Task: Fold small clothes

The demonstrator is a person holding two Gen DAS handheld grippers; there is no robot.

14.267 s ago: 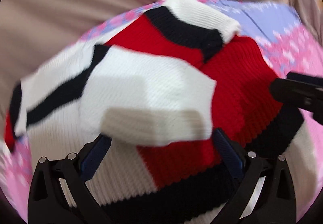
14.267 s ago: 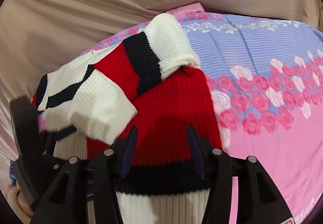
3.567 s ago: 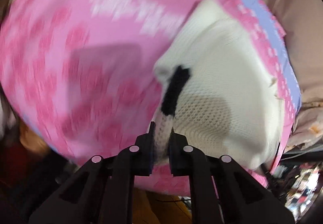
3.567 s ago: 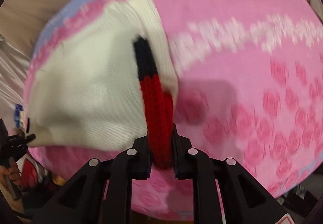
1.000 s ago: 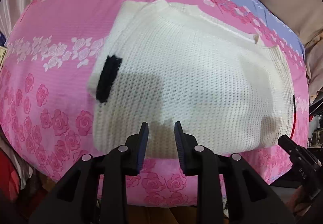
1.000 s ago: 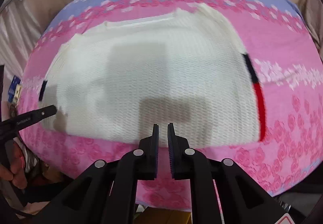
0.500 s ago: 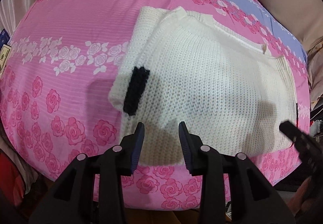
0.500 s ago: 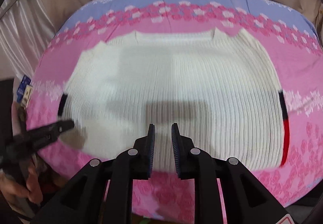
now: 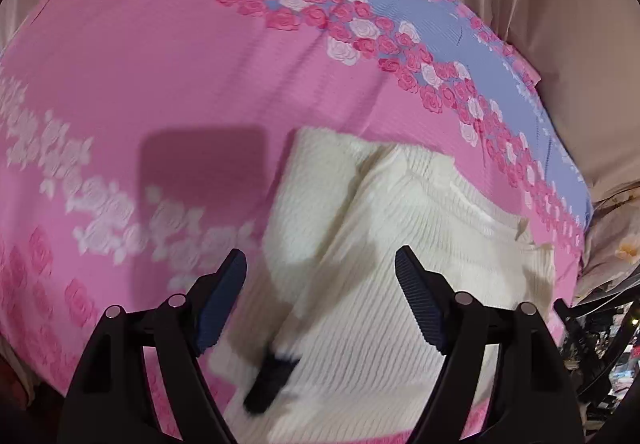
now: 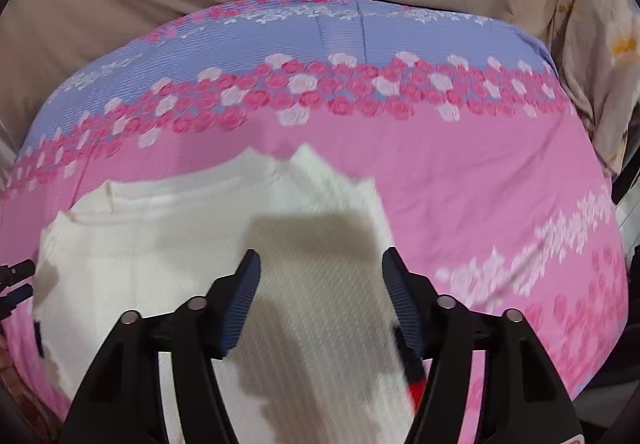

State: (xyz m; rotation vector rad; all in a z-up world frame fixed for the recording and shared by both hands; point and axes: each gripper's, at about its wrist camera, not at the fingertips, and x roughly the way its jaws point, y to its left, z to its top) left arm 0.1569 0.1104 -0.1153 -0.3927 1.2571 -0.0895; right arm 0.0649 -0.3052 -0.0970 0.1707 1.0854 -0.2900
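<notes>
Both my left gripper [image 9: 320,276] and right gripper [image 10: 320,276] have jaws opening, nothing held, over the white sweater [image 9: 380,264] near the bed [image 9: 160,64] front edge — a shallow pinch could drag one layer only.

Motion-blurred knit on the white sweater [image 9: 384,284], lower edge cut off by the frame bottom in both wrist views. Smeared black cuff stripe [image 9: 270,380], shape unclear. Red stripe [image 10: 416,390] half hidden behind a right gripper [image 10: 320,300] finger. Blurred roses on the bed cover [image 9: 120,84] at the left; clutter at far right too small to tell.
</notes>
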